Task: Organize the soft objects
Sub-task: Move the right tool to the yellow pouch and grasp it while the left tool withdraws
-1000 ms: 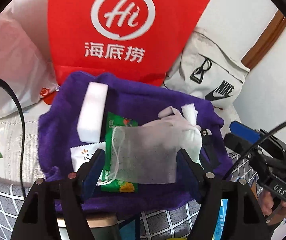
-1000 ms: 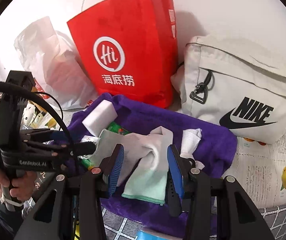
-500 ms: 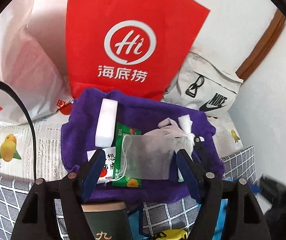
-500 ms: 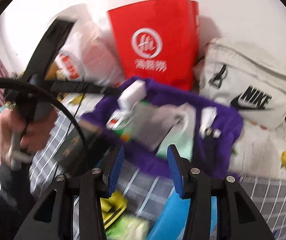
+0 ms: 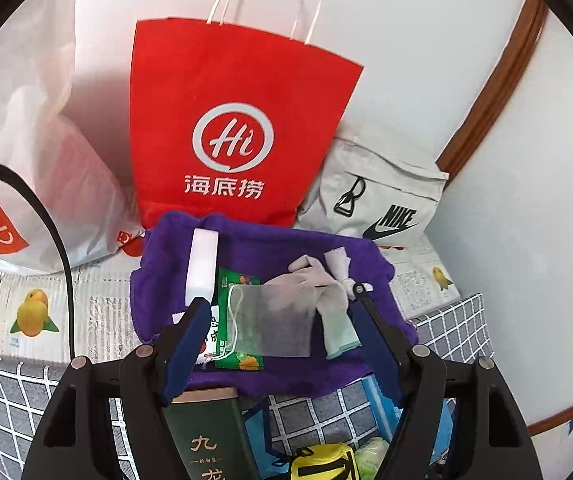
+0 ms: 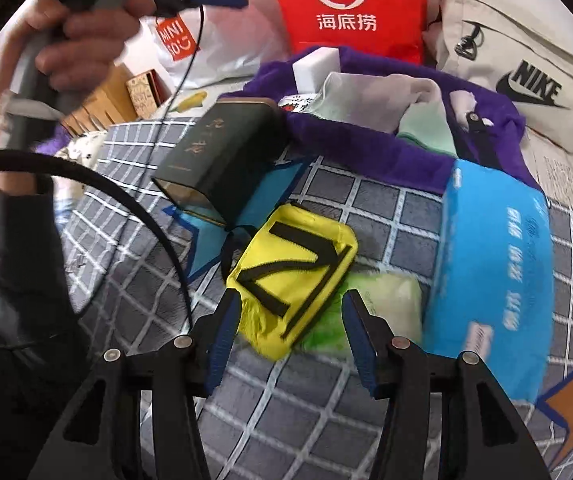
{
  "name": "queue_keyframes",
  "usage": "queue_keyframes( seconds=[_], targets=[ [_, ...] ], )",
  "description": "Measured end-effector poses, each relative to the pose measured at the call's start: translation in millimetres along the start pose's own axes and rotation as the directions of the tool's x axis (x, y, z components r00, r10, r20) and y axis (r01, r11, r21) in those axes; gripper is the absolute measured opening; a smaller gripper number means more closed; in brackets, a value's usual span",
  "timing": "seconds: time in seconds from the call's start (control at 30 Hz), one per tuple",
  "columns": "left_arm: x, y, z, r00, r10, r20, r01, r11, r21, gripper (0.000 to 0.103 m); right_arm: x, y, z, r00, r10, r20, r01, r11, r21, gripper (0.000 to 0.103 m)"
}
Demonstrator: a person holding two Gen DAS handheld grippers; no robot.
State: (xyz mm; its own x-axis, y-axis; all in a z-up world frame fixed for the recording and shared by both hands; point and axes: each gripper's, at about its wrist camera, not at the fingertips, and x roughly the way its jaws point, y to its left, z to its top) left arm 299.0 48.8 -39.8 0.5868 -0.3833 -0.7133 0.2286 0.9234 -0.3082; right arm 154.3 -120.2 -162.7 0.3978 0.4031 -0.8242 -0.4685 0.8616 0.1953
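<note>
Left tool point(image 5: 282, 336): jaws spread wide, holding nothing, raised over the near edge of a purple towel point(image 5: 286, 240). Laid out on the towel are a white foam block point(image 5: 202, 264), a green snack packet point(image 5: 238, 320), a translucent mesh drawstring pouch point(image 5: 274, 320), a grey-and-mint sock point(image 5: 326, 296) and a small white cloth point(image 5: 338, 260). The pouch overlaps the packet and the sock.

Right tool point(image 6: 286, 320): jaws open, empty, with the near end of a yellow pouch with black straps point(image 6: 298, 276) between the fingertips; contact cannot be confirmed. The pouch lies on the grey checked cover point(image 6: 126, 280), partly over a pale green packet point(image 6: 390, 300), just beside a blue tissue pack point(image 6: 494, 264). A dark green tin point(image 6: 222, 148) lies touching the towel's edge.

Behind the towel stand a red paper bag point(image 5: 238, 120), a Nike bag point(image 5: 374, 200) and a white Miniso bag point(image 5: 26, 160).
</note>
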Motion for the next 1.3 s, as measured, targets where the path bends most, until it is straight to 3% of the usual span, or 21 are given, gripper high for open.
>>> queue_keyframes(
  seconds=[0.23,0.3,0.33,0.4,0.43,0.47,0.53,0.6,0.77,0.87,1.0,1.07,1.13,1.2,1.27,1.3],
  targets=[
    [-13,5,2,0.999,-0.024,0.024,0.024,1.000,-0.011,0.072,38,-6,19,0.995,-0.085,-0.053,0.087,0.995,0.049,0.052],
    [-14,7,3,0.999,-0.029,0.025,0.030,0.999,-0.019,0.072,46,-2,24,0.996,-0.073,-0.060,0.075,0.996,0.040,0.058],
    [-14,8,3,0.999,-0.031,0.023,0.032,0.999,-0.024,0.072,51,-1,27,0.996,-0.046,-0.072,0.049,0.998,0.042,0.068],
    [-13,10,3,0.999,-0.035,0.017,0.035,0.999,-0.030,0.072,62,0,28,0.995,-0.018,-0.100,0.023,0.998,0.051,0.070],
    [-13,10,3,0.999,-0.037,0.016,0.037,0.999,-0.033,0.072,65,1,29,0.995,-0.009,-0.096,0.014,0.999,0.049,0.065],
    [-13,11,3,0.999,-0.038,0.017,0.038,0.999,-0.035,0.072,64,2,29,0.997,-0.002,-0.079,0.005,0.999,0.041,0.051],
    [-14,11,3,0.999,-0.039,0.023,0.040,0.999,-0.032,0.072,57,3,28,0.998,0.035,-0.054,-0.033,0.999,0.036,0.035],
    [-16,12,3,0.999,-0.038,0.029,0.039,0.999,-0.036,0.072,49,2,25,0.998,0.059,-0.034,-0.058,0.998,0.040,0.026],
    [-21,11,2,0.999,-0.032,0.040,0.033,0.999,-0.037,0.072,28,7,16,0.991,0.137,-0.012,-0.136,0.990,0.038,0.022],
    [-22,8,1,0.999,-0.030,0.043,0.031,0.999,-0.032,0.072,24,21,11,0.980,0.192,-0.048,-0.191,0.981,0.028,0.023],
    [-23,5,1,0.999,-0.032,0.043,0.033,0.999,-0.024,0.072,31,47,0,0.982,0.154,-0.109,-0.161,0.985,-0.057,0.027],
    [-25,4,1,0.998,-0.034,0.045,0.035,0.999,-0.021,0.072,41,56,-6,0.980,0.134,-0.149,-0.147,0.986,-0.078,0.037],
    [-26,3,0,0.998,-0.035,0.047,0.036,0.999,-0.017,0.072,48,59,-11,0.979,0.117,-0.165,-0.132,0.987,-0.086,0.040],
    [-28,3,0,0.998,-0.035,0.049,0.036,0.999,-0.017,0.072,50,59,-12,0.983,0.128,-0.135,-0.140,0.987,-0.082,0.034],
    [-28,3,0,0.998,-0.034,0.049,0.035,0.999,-0.021,0.072,40,57,-12,0.981,0.168,-0.101,-0.176,0.981,-0.084,0.017],
    [-29,2,0,0.998,-0.033,0.051,0.034,0.999,-0.020,0.072,36,54,-12,0.980,0.182,-0.083,-0.189,0.979,-0.079,0.017]
  ],
)
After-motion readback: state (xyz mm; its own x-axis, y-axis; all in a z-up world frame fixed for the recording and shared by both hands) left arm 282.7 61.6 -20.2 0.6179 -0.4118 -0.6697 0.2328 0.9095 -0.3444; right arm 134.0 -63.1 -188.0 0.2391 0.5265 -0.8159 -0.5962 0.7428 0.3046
